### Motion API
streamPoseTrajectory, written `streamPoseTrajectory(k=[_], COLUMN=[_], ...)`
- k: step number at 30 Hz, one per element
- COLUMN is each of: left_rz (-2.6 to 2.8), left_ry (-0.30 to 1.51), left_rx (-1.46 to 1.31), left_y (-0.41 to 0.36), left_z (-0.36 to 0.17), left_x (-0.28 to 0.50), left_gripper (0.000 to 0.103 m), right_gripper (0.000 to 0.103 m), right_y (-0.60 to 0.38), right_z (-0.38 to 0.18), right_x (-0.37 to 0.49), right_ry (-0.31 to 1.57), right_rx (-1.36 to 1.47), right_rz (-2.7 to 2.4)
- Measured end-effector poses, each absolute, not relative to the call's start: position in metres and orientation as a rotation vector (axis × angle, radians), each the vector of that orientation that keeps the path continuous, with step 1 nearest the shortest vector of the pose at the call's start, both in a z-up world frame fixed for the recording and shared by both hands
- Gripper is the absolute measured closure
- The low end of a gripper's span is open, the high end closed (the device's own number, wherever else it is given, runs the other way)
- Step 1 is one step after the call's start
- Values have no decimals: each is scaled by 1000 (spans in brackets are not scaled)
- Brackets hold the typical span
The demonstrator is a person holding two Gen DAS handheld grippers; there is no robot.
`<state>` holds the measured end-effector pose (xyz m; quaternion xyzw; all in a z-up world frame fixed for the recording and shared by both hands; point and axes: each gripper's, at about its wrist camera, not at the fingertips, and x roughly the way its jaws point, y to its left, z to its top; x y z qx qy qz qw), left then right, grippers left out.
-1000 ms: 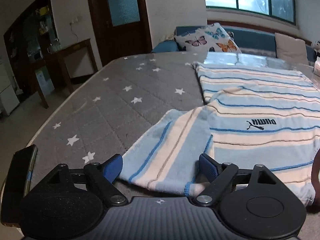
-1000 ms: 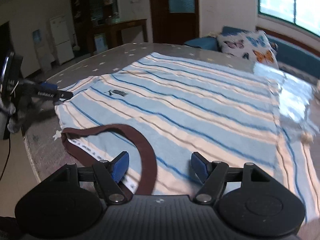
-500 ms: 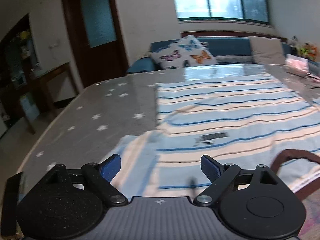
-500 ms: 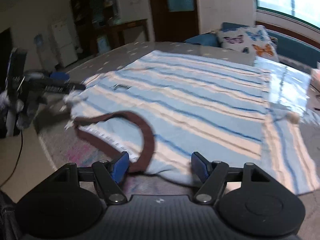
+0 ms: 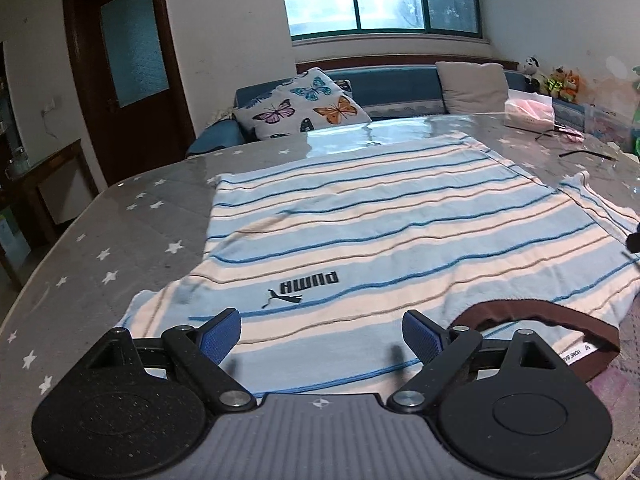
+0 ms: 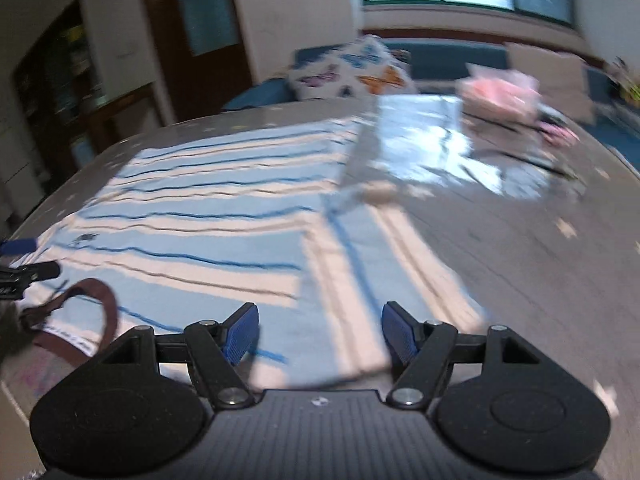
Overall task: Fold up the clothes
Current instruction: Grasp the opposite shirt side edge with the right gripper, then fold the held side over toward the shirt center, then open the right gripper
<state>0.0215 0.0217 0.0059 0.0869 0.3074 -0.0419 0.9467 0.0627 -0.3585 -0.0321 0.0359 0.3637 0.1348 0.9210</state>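
Note:
A light-blue and cream striped T-shirt (image 5: 380,232) with a black logo and a brown collar (image 5: 532,316) lies flat on the grey star-print table (image 5: 120,248). My left gripper (image 5: 320,330) is open and empty, just above the shirt's near edge by its left shoulder. My right gripper (image 6: 320,332) is open and empty, over the shirt's right sleeve (image 6: 360,280); that view is blurred. The shirt (image 6: 208,208) and collar (image 6: 100,308) show at its left. The left gripper's fingertips (image 6: 24,272) show at the far left edge.
A pink tissue box (image 5: 528,114) and thin dark items (image 5: 588,154) lie at the table's far right. A sofa with a butterfly cushion (image 5: 304,106) stands behind the table. A dark door (image 5: 128,80) is at the back left.
Both grippers have swung to the right across the shirt. The left one left the left sleeve and now faces the shirt's chest. The right one moved from the collar to the right sleeve.

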Motion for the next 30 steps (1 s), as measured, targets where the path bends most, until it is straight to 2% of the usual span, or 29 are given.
streamPoseTrajectory(k=[8, 12, 14, 15, 16, 19, 25, 30], left_rz=[-95, -91, -91, -91, -92, -98, -105, -131], left_ry=[651, 652, 652, 653, 654, 652, 643, 607], left_rx=[188, 194, 192, 194, 197, 201, 205, 203], left_y=[17, 16, 16, 15, 14, 13, 10, 1], left_z=[-3, -4, -4, -4, -4, -3, 0, 10], left_x=[23, 21, 21, 22, 22, 24, 25, 25], left_gripper=[13, 11, 11, 11, 11, 11, 10, 5], right_gripper=[37, 54, 71, 88, 90, 95, 95, 95], right_y=[-392, -406, -405, -404, -403, -401, -400, -405], right_z=[-25, -32, -34, -34, -35, -34, -36, -27], right_x=[54, 68, 67, 66, 64, 58, 55, 55], right_ry=[708, 734, 726, 724, 723, 710, 699, 678], right_rx=[126, 142, 117, 110, 108, 108, 125, 162], right_rz=[118, 19, 14, 15, 16, 7, -20, -5])
